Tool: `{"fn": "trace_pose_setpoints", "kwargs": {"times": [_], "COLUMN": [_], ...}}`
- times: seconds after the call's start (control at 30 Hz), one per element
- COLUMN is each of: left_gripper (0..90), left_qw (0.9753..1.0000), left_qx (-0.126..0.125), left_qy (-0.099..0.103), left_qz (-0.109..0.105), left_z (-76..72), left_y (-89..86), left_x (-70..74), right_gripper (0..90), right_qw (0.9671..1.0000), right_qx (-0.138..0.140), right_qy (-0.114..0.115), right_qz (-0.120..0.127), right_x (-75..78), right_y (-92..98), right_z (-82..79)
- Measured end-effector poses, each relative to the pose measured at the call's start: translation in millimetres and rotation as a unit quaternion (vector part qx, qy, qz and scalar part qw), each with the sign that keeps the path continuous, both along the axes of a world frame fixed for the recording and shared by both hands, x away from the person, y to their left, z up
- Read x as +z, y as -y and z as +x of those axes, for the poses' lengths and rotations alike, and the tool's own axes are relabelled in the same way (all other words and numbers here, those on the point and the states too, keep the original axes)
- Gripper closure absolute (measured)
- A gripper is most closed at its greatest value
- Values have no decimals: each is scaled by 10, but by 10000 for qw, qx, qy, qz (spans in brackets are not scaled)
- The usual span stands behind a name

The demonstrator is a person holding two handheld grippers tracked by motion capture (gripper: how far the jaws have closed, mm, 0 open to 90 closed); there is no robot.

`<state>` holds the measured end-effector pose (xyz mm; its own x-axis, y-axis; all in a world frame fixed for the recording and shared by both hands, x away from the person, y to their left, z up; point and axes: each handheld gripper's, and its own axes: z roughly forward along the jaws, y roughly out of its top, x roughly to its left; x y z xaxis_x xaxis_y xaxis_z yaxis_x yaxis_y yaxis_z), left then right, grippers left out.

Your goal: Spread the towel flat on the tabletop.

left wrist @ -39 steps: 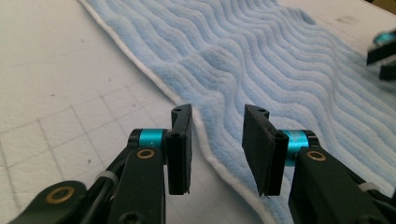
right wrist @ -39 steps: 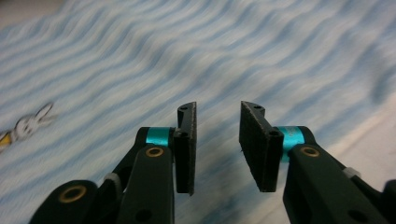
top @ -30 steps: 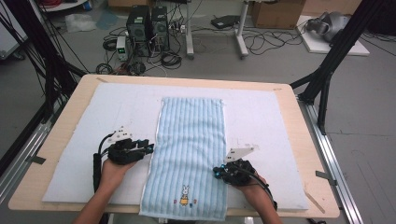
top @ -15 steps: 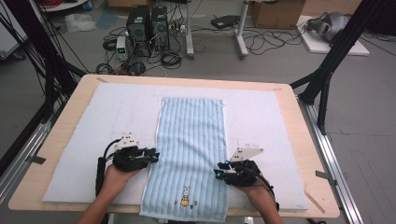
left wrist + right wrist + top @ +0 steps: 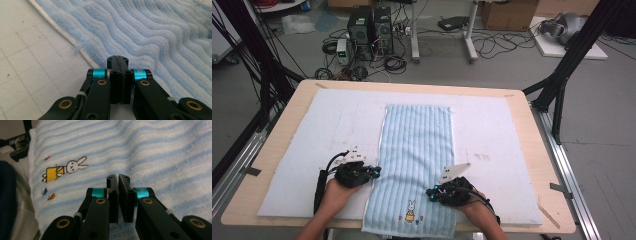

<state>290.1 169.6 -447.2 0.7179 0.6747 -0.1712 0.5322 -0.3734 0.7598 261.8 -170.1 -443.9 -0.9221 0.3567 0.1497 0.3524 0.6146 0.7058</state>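
A light blue striped towel (image 5: 417, 145) lies flat and lengthwise on the white mat (image 5: 312, 130), with a small rabbit picture (image 5: 411, 207) at its near end. My left gripper (image 5: 374, 171) rests at the towel's left edge. In the left gripper view its jaws are pressed together, tips (image 5: 117, 59) at the towel's white hem (image 5: 82, 53), with no cloth seen between them. My right gripper (image 5: 432, 192) lies over the towel's near right part. It (image 5: 118, 178) is shut but for a hairline gap at the tips, just above the striped cloth (image 5: 150, 150) and right of the rabbit (image 5: 67, 168).
The mat covers most of a wooden table (image 5: 542, 165); the towel's near end hangs slightly over the front edge. Black frame struts (image 5: 562, 70) stand at both sides. Computer towers (image 5: 369, 25) and cables lie on the floor beyond the far edge.
My left gripper has slid nearer and rightward, up to the towel's left edge. The right gripper has barely shifted. The towel lies as before.
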Motion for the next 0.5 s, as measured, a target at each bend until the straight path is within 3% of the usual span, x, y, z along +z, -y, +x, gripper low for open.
{"fn": "trace_pose_setpoints", "kwargs": {"times": [0.13, 0.27, 0.33, 0.4, 0.43, 0.5], "left_gripper": [889, 870, 770, 699, 692, 652], "left_qw": [9998, 9998, 9993, 9986, 9981, 9971], "left_qx": [-97, -49, 103, 253, 297, 444], "left_qy": [-144, 13, 107, 184, 222, 294], "left_qz": [-54, -194, -353, -436, -483, -538], "left_z": [-76, -83, -27, 48, 95, 215], "left_y": [-66, -110, -125, -142, -148, -150], "left_x": [14, 37, 51, 61, 63, 69], "right_gripper": [872, 795, 717, 629, 625, 618], "right_qw": [9988, 9978, 9981, 9968, 9950, 9892], "right_qx": [407, 527, 243, -252, -641, -1333], "right_qy": [-252, -384, -360, -208, -103, 206], "right_qz": [-28, 135, 448, 726, 763, 582], "right_x": [15, 29, 69, 108, 119, 113], "right_y": [38, 85, 134, 220, 271, 368], "right_z": [-21, -20, 21, 87, 130, 230]}}
